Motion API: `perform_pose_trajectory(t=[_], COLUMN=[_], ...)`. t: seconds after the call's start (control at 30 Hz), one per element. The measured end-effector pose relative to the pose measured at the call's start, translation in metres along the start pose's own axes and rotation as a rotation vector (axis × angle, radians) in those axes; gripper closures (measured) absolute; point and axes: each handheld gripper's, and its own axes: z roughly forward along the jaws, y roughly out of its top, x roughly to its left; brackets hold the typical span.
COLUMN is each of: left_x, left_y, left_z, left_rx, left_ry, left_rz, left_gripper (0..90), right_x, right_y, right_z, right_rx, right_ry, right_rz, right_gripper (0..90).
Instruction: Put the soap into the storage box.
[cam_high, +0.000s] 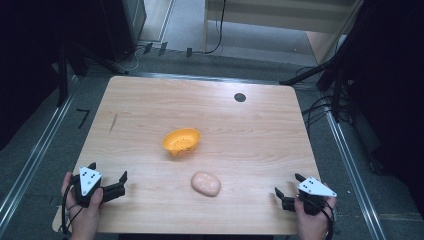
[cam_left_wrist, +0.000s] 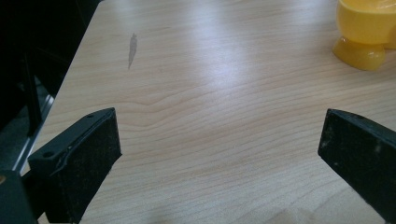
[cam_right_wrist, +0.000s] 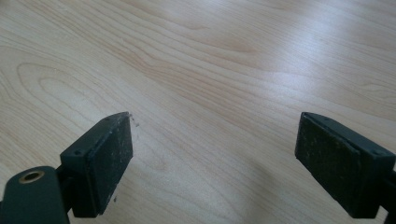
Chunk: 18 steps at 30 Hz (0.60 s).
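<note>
High view: fixed above the near edge, facing forward and down, whole table (cam_high: 150, 100) in frame. Left gripper view: low, close over the wood, facing the far left corner; shares the yellow bowl (cam_left_wrist: 364, 32) (cam_high: 181, 141) with the high view. Right gripper view: close, angled down at bare tabletop.

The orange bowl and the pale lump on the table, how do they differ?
The orange bowl is bright, hollow and tipped on its side; the pale lump is pinkish-beige, solid-looking and lies flat. The bowl sits farther from the person, the lump nearer. Both rest on the table, untouched.
</note>
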Motion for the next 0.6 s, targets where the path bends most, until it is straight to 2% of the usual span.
perform_pose_trajectory(t=[0.13, 0.23, 0.5, 0.6], left_x=[0.0016, 0.0023, 0.0024, 0.0031], left_y=[-0.0001, -0.0002, 0.0003, 0.0001], left_z=[-0.0003, -0.0003, 0.0005, 0.0004], left_rx=[-0.003, -0.001, 0.009, 0.009], left_ry=[-0.001, -0.007, -0.01, -0.012], left_rz=[-0.014, -0.017, -0.016, -0.024], left_gripper=[0.0, 0.0, 0.0, 0.0], right_x=[0.001, 0.0015, -0.0016, -0.0026], right_y=[0.0002, 0.0008, 0.0021, 0.0083], right_z=[0.0006, 0.0019, 0.0034, 0.0016], right_rx=[0.003, 0.021, 0.06, 0.081], right_ry=[0.005, 0.04, 0.072, 0.098], right_rz=[-0.018, -0.032, -0.044, -0.078], right_gripper=[13.1, 13.3, 14.0, 18.1])
